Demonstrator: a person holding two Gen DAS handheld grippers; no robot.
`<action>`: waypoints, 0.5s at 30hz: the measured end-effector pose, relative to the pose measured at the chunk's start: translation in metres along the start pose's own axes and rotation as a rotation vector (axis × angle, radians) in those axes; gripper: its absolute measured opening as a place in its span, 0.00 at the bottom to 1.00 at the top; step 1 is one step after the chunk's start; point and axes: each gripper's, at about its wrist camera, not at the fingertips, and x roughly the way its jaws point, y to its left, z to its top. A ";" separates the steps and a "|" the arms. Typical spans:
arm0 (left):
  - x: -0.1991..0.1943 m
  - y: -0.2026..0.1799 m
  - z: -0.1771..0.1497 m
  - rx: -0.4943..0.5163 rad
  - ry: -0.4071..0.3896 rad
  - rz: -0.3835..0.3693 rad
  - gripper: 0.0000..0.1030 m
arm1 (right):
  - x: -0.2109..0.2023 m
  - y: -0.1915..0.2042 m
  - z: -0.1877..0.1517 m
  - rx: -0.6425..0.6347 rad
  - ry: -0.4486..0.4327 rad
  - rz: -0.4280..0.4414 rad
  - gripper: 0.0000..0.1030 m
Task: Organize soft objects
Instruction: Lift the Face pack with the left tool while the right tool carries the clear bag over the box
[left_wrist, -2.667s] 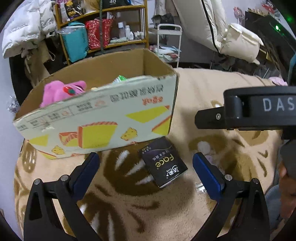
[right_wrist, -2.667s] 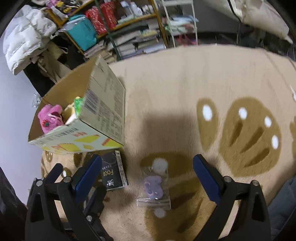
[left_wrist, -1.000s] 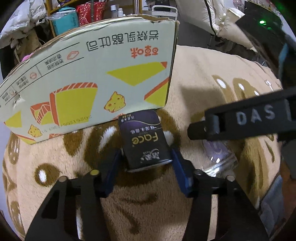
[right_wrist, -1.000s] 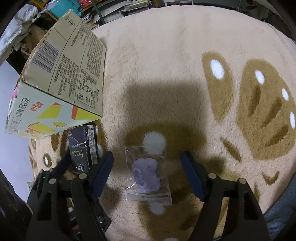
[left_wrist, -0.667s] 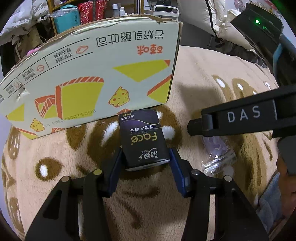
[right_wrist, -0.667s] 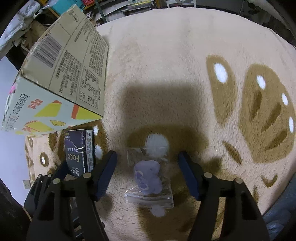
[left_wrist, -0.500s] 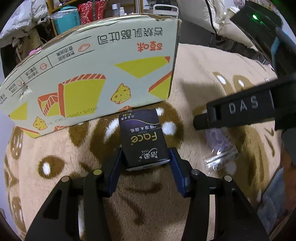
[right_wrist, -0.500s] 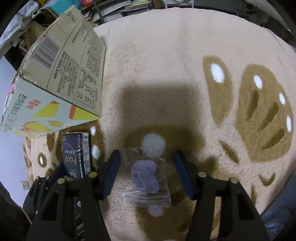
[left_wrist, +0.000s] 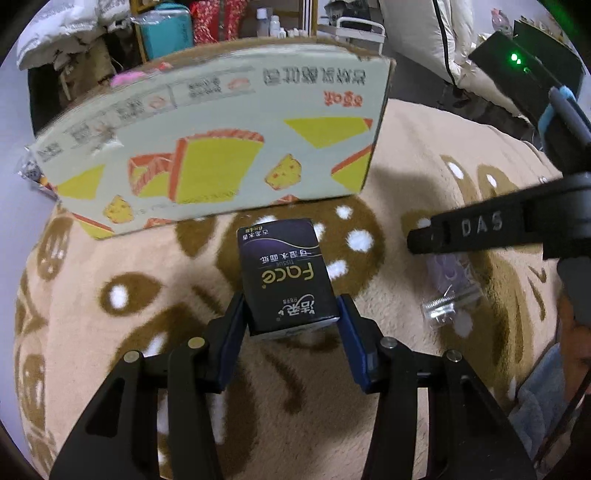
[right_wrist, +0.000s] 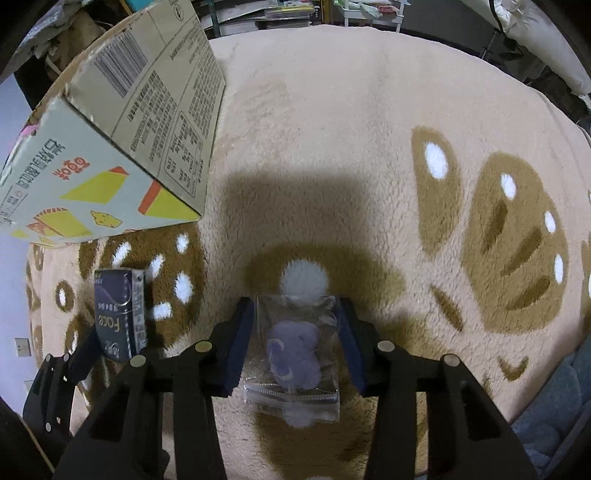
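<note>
two grippers work low over a beige plush rug (right_wrist: 332, 129) patterned with brown shapes and white dots. nearest the left wrist camera, the left gripper (left_wrist: 293, 325) has its blue pads clamped on the near end of a dark tissue pack (left_wrist: 286, 275) printed "face" – both pads press against its sides, and the pack's far end points away toward the box. the right wrist view shows the same pack (right_wrist: 118, 314) off to the left, pinched in the left gripper's jaws.

the right gripper (right_wrist: 295, 339) points steeply down at a clear plastic bag (right_wrist: 295, 354) holding a small purple soft toy (right_wrist: 293, 352). its jaws have just been closing, and the bag lies between them; the pads sit at the bag's crinkled edges, though whether they truly squeeze it i cannot tell. the bag lies on the rug over a brown patch with a white fluffy dot just beyond it. in the left wrist view the bag (left_wrist: 450, 291) shows to the right, under the right gripper's black bar marked "das".

beyond the pack stands a cardboard box (left_wrist: 221, 147) printed with yellow cheese wedges and upside-down lettering – a bit of pink shows above its rim. farther off are cluttered shelves (left_wrist: 221, 18) and white padded bedding (left_wrist: 424, 33).
</note>
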 end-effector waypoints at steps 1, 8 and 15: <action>-0.004 0.000 0.002 0.000 -0.009 0.006 0.47 | -0.006 -0.002 0.002 0.000 -0.025 0.023 0.46; -0.031 0.012 -0.004 0.009 -0.046 0.057 0.47 | -0.037 0.006 0.004 -0.053 -0.145 0.141 0.46; -0.061 0.020 -0.008 -0.029 -0.098 0.129 0.47 | -0.073 0.025 -0.005 -0.133 -0.274 0.210 0.46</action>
